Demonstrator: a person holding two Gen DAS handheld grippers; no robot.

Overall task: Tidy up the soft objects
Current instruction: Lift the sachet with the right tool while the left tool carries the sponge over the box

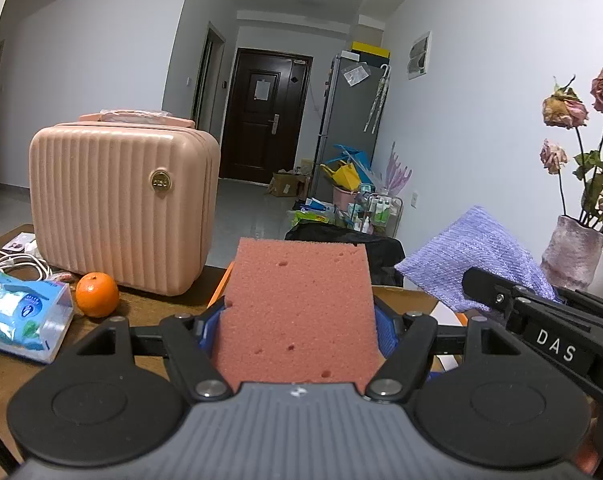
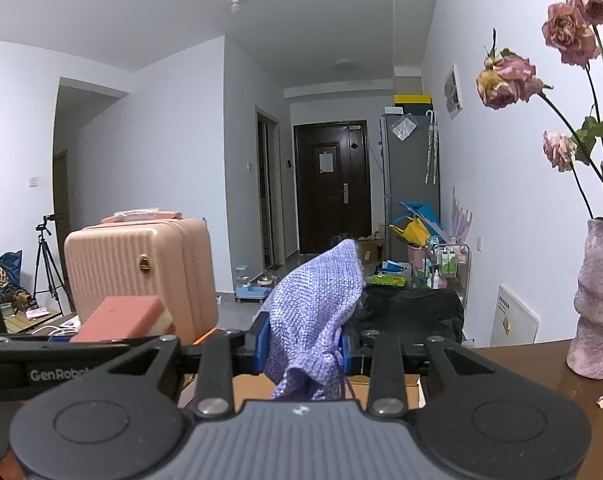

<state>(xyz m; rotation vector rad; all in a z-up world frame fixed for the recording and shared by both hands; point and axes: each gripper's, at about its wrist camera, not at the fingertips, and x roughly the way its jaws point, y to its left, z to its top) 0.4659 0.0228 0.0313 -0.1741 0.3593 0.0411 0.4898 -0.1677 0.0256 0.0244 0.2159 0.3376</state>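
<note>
The left tongs [image 1: 299, 320] squeeze a pink sponge [image 1: 297, 312] in the middle of the left view; the sponge hides the blue pads almost fully, and its near end is cut off behind the grey body; the right tongs [image 2: 304, 350] are clenched on a purple cloth [image 2: 317, 308] in the middle of the right view; the cloth droops over the pads and its lower end is hidden; a pink case [image 1: 121, 204] stands closed at the left on the table [image 1: 5, 376], so what is in it cannot be seen; a cardboard box [image 2: 381, 390] shows only in bits under the tongs; an orange [image 1: 97, 294] sits just beside the case; a vase [image 2: 597, 300] at the right edge holds dried roses [image 2: 505, 80], partly cut off.
</note>
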